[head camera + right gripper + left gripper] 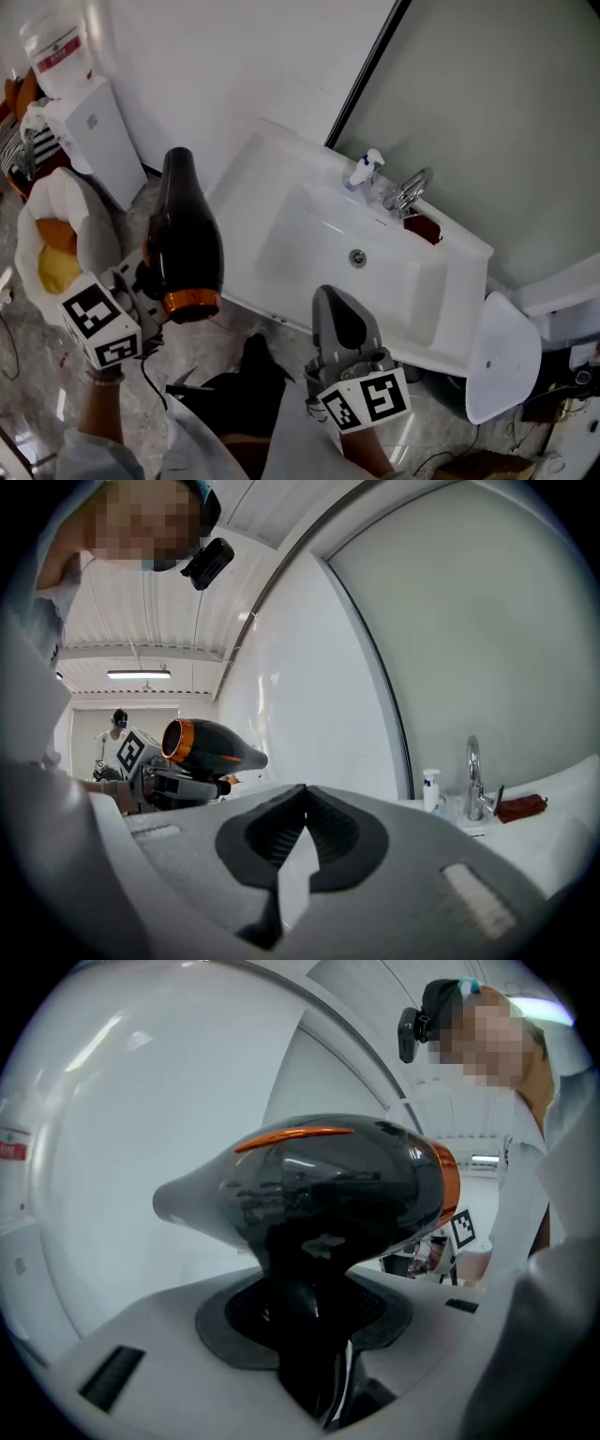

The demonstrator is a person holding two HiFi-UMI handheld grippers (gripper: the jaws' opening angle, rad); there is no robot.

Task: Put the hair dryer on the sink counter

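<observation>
The dryer (183,234) is a glossy black teardrop. It narrows to a nozzle toward the top of the head view and ends below in a copper-orange ring. It hangs in the air left of centre, off the left edge of the sink (281,159) and not on it, above a marbled floor (220,352).

In the left gripper view the dryer (319,1194) fills the middle, an orange strip along its top. Its smooth black handle runs down between the ribbed dark pads of the left gripper (314,1335), which is clenched on it. In the head view the left gripper (150,281) sits at the lower left.

The right gripper (342,309), grey and matt, stands at bottom centre before the sink's front edge. In its own view the right gripper (302,803) has its tips pressed together with nothing between them, and the dryer (211,745) shows small at the left.

The sink is white and smooth, a rectangular basin with a flat rim. At its back edge, right of centre, stand a chrome tap (412,187), a small white bottle (364,171) and a red thing (424,227).
</observation>
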